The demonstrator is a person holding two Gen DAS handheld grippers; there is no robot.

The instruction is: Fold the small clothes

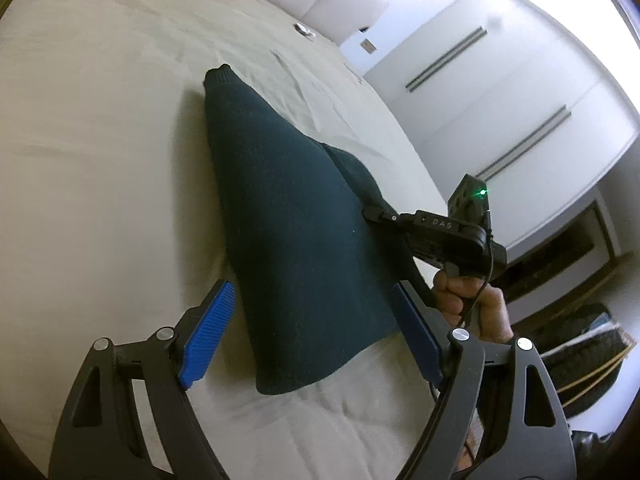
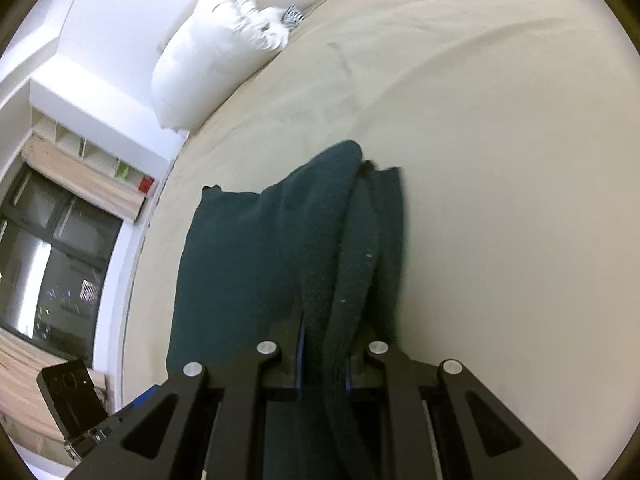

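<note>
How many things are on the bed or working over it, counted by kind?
Dark green garment: 1
White pillow: 1
Small object near the headboard, too small to identify: 1
Tools: 2, the left tool open, the right tool shut on the garment
Total: 5

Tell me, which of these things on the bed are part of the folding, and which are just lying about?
Part of the job:
- dark green garment
- right gripper, clamped on the garment's bunched edge
- left gripper, open around its near end
- bed sheet underneath

Just lying about:
- white pillow
- small object near the headboard
</note>
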